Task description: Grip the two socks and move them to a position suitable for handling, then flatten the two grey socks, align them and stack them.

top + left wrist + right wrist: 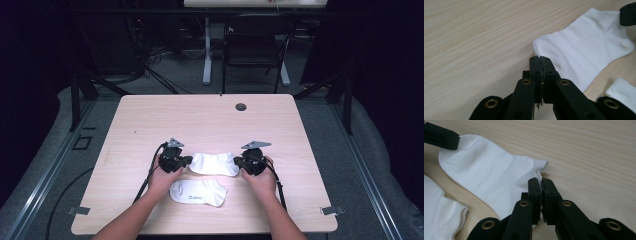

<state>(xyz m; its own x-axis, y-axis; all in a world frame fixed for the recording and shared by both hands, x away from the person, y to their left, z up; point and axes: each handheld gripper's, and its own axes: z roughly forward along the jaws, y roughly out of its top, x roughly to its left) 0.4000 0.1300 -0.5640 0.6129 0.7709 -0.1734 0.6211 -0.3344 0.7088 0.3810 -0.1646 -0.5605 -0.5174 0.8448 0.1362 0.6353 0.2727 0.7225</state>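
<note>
Far white sock (215,163) flat on the table (150,115), just beyond the near sock (198,192); left gripper (188,161) and right gripper (237,161) each pinching one end, likely to lift it taut.

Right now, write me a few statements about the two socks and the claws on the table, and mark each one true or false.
1. Two white socks lie on the table. True.
2. The left claw is at one end of the far sock, the right claw at the other end. True.
3. The left claw's jaws stand wide open. False: they are closed together.
4. The near sock is draped over the far sock. False: it lies flat beside it, nearer the person.
5. A chair stands beyond the table. True.
</note>
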